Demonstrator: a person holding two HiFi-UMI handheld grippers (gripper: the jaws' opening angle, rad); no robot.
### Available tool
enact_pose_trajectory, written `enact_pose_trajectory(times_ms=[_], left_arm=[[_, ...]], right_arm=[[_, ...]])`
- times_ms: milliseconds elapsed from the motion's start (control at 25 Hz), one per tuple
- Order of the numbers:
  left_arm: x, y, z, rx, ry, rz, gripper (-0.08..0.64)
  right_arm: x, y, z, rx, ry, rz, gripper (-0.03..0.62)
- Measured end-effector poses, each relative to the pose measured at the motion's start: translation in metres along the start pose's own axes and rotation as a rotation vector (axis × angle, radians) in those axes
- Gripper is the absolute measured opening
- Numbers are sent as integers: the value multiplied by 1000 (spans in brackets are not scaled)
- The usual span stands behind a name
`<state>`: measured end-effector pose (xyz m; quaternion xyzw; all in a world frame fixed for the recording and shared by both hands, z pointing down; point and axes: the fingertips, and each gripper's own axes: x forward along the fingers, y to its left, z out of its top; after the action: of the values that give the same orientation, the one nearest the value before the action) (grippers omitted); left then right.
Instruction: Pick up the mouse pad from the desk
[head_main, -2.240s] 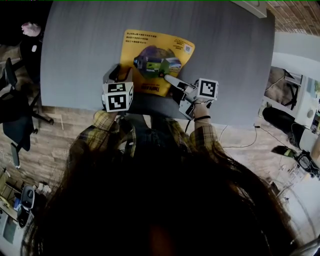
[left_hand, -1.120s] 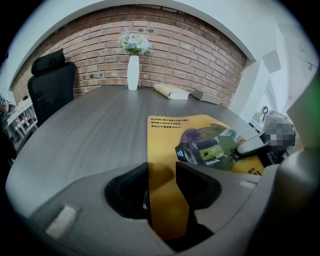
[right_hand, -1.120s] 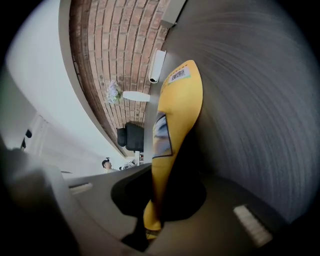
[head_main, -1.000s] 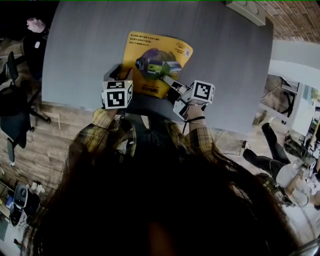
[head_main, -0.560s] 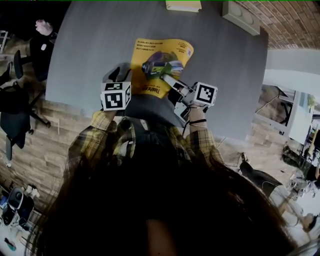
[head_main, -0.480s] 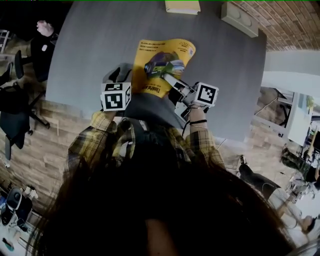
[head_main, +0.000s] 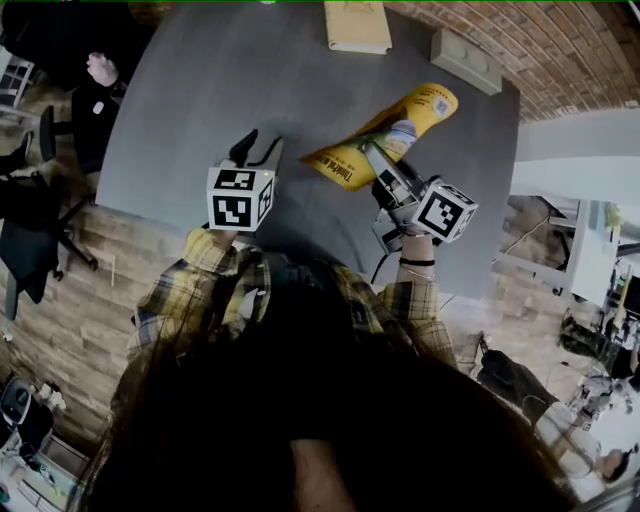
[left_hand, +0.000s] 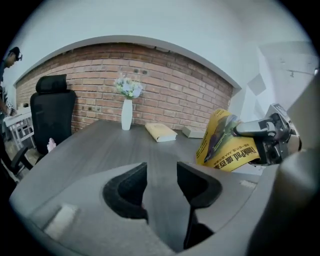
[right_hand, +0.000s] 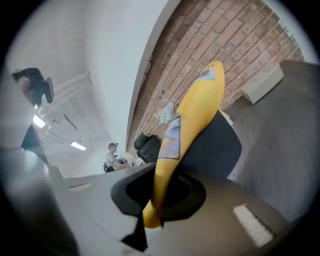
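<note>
The yellow mouse pad (head_main: 400, 133) hangs in the air above the grey desk (head_main: 190, 90), curled and turned on edge. My right gripper (head_main: 374, 160) is shut on its near edge; in the right gripper view the mouse pad (right_hand: 192, 112) rises from between the closed right gripper (right_hand: 159, 194) jaws. My left gripper (head_main: 258, 150) is open and empty, to the left of the pad and apart from it. The left gripper view shows the left gripper (left_hand: 161, 181) with bare desk between its pads, and the mouse pad (left_hand: 225, 145) at the right.
A beige book (head_main: 357, 27) and a pale box (head_main: 464, 60) lie at the desk's far edge. A white vase with flowers (left_hand: 127, 107) stands at the back. A black office chair (left_hand: 52, 107) and a seated person (head_main: 95, 80) are at the left.
The mouse pad has left the desk, lifted and rolled on edge by the right gripper. Both grippers have risen; the left now stands clear of the pad.
</note>
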<state>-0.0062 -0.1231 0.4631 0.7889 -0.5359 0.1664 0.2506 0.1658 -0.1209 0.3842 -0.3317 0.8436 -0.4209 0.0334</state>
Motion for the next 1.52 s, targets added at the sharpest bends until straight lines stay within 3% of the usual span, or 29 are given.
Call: enact_pose_trajectory(times_ms=[200,520,880,1040,1520], left_arm=[[-13,-24,42,39,-95,-49,153],[-33,-61,91,101,-211,-115,91],[-51,-77,116,205,-285,-110,38],[-55,-73,117,232,-299,-89,-2],[-52,-62,121,236,-327,-90,-3]], right_arm=[[-33,10,36,-213,-101,-129,21],[-62,28,61,-573,-156,-373,21],[-91,40,78,-810,-221,-550,21],[-97,39,80,-863,-225,-597,21],[-86,36,74,-805,-264,-572,21]])
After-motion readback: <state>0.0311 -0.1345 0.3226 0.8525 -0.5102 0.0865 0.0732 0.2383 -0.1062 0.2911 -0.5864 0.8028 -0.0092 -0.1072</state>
